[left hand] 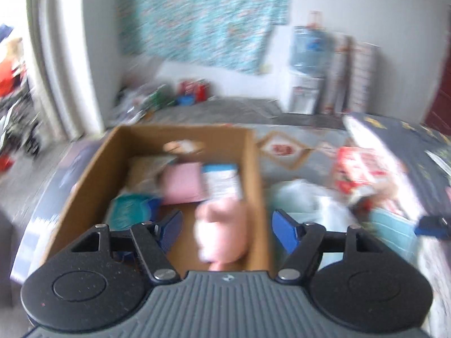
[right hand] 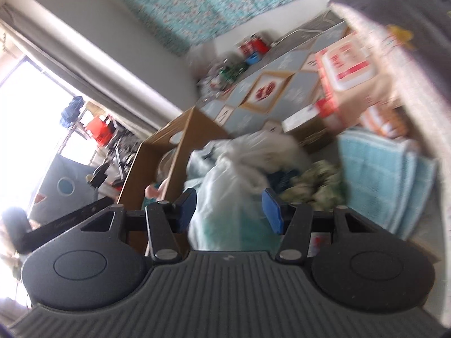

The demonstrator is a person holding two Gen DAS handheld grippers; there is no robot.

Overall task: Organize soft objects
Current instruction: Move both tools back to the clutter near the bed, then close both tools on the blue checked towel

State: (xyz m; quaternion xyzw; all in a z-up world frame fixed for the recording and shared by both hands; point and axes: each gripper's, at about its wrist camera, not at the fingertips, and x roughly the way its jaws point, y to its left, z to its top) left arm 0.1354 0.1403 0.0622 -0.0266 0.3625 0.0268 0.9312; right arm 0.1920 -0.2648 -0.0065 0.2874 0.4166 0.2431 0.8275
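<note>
In the left wrist view an open cardboard box (left hand: pixel 255 169) sits on the bed and holds soft items: a pink plush (left hand: pixel 222 233), a folded pink cloth (left hand: pixel 183 183), a teal pouch (left hand: pixel 129 211) and a white-and-blue packet (left hand: pixel 222 181). My left gripper (left hand: pixel 227 229) hovers over the box's near end, open, with the plush lying below between its blue fingers (left hand: pixel 284 231), untouched. The right wrist view shows my right gripper (right hand: pixel 229 211) open, facing a translucent plastic bag (right hand: pixel 225 186) beside the box (right hand: pixel 174 155). The bag fills the gap between the pads; I see no grip on it.
Right of the box lie the bag (left hand: pixel 304 197), a folded teal towel (right hand: pixel 375 174), a green patterned cloth (right hand: pixel 315 183) and a red-and-white package (right hand: pixel 346 67). A dark blanket (right hand: pixel 394 14) rises at the right. A water dispenser (left hand: pixel 307 56) stands by the far wall.
</note>
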